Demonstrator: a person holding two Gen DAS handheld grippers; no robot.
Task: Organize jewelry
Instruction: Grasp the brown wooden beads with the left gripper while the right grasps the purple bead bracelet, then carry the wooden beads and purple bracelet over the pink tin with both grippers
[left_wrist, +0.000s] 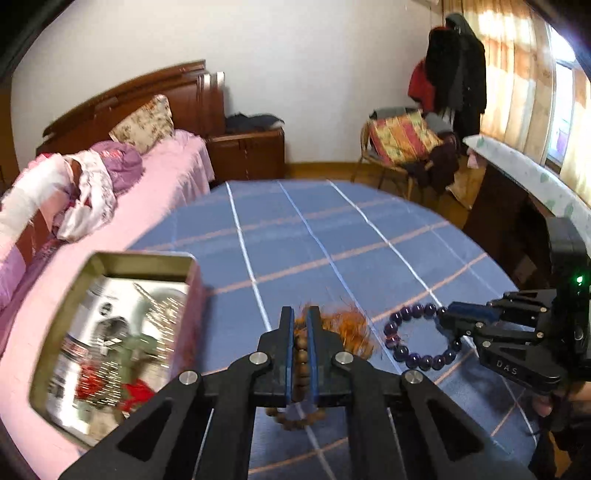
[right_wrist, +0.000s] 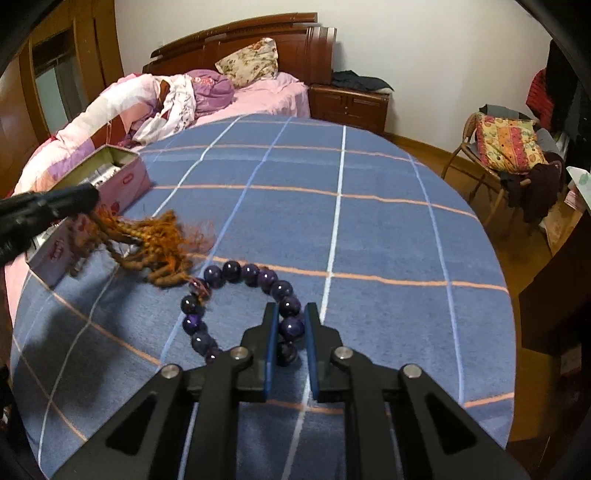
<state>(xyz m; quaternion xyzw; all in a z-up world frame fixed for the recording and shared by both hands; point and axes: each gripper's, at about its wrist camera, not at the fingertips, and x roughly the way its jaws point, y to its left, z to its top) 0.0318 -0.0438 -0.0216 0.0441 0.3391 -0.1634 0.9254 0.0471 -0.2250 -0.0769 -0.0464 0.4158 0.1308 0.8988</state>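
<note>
A bedroom: a table (right_wrist: 369, 229) under a blue checked cloth fills the middle, with a pink bed (right_wrist: 266, 96) beyond it at 11 o'clock, a wooden nightstand (right_wrist: 347, 103) at 12, and a chair (right_wrist: 506, 155) heaped with a patterned cushion at 2.

In the left wrist view, the left gripper (left_wrist: 300, 325) is pinched on a strand of brown wooden beads (left_wrist: 301, 354); the beads run between the two blue pads (left_wrist: 289, 354) and loop out below them. An orange tassel (left_wrist: 347, 325) fans out just past the fingertips, toward 1 o'clock. An open tin (left_wrist: 110, 332), pink outside and shiny inside, sits at 9 o'clock of the gripper, at the table's edge nearest the bed; it is blurred.

In the right wrist view, the right gripper (right_wrist: 291, 325) is closed on a purple bead bracelet (right_wrist: 229, 306), with a large bead or two caught between its pads (right_wrist: 272, 354). The rest of the ring lies on the cloth, curving off toward 10 o'clock. Its far side lies just beside the tassel and wooden beads, which hang from the left gripper at 9 to 10 o'clock. The tin sits behind them, at 10 o'clock, near the table's edge.
</note>
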